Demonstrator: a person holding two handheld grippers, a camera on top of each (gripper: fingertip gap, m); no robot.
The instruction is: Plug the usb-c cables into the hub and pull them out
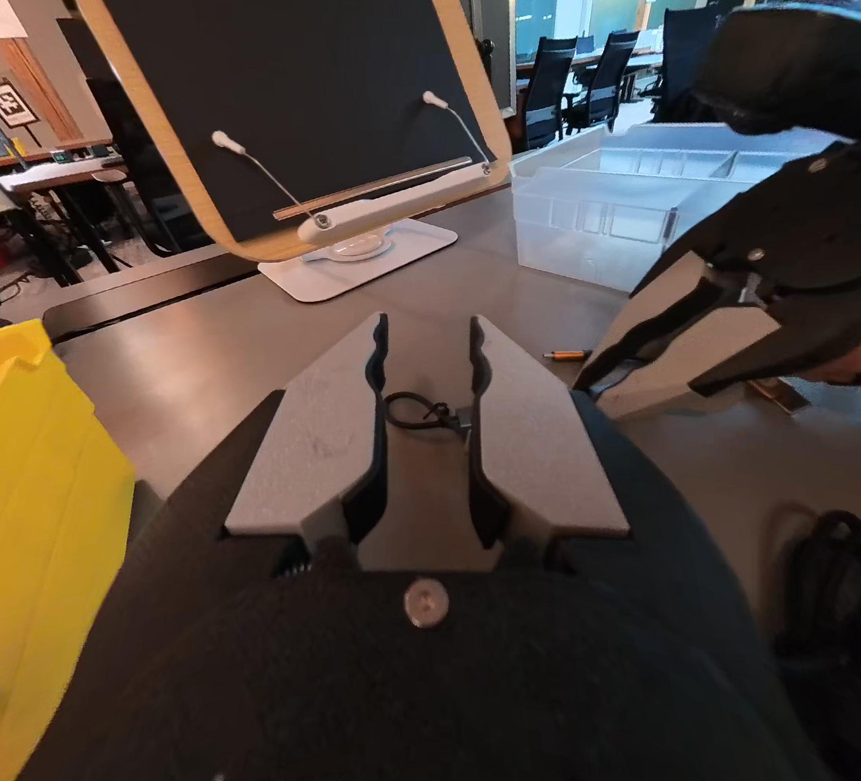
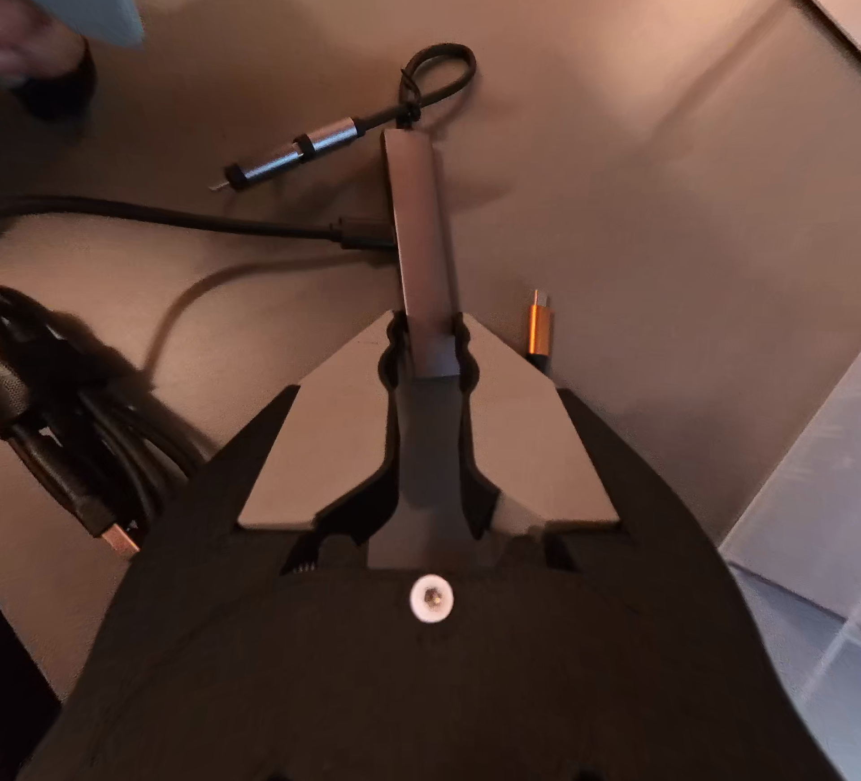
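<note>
In the right wrist view, the right gripper (image 2: 426, 341) is clenched on the near end of the hub (image 2: 419, 241), a slim grey metal bar that runs straight away from the fingers across the brown-grey table (image 2: 629, 199). At the near left of that view lies a bundle of black cables (image 2: 70, 432) with a plug tip poking out toward the camera. Just right of the gripper's right finger, an orange usb-c plug (image 2: 539, 325) lies loose on the table, its tip pointing away, apart from the hub. Farther along, a black usb-c cable (image 2: 186, 218) comes in from the left and its plug sits seated in the hub's left side. Beyond that, the hub's own short tail cable (image 2: 442, 74) loops at the far end, tied with a small band, and ends in a silver connector (image 2: 298, 153) lying to the left on the table. In the left wrist view, the left gripper (image 1: 427, 339) hovers above the table with its fingers spread apart and nothing between them; the looped tail cable and the hub's far end show through the gap, below it. To its left stands a yellow bin (image 1: 46, 479). The right gripper reaches in from the right side, tips down at the table. Farther off stand a clear plastic organiser tray (image 1: 605, 209) on the right and a wood-edged book stand (image 1: 279, 83) with a white base at the far middle.
</note>
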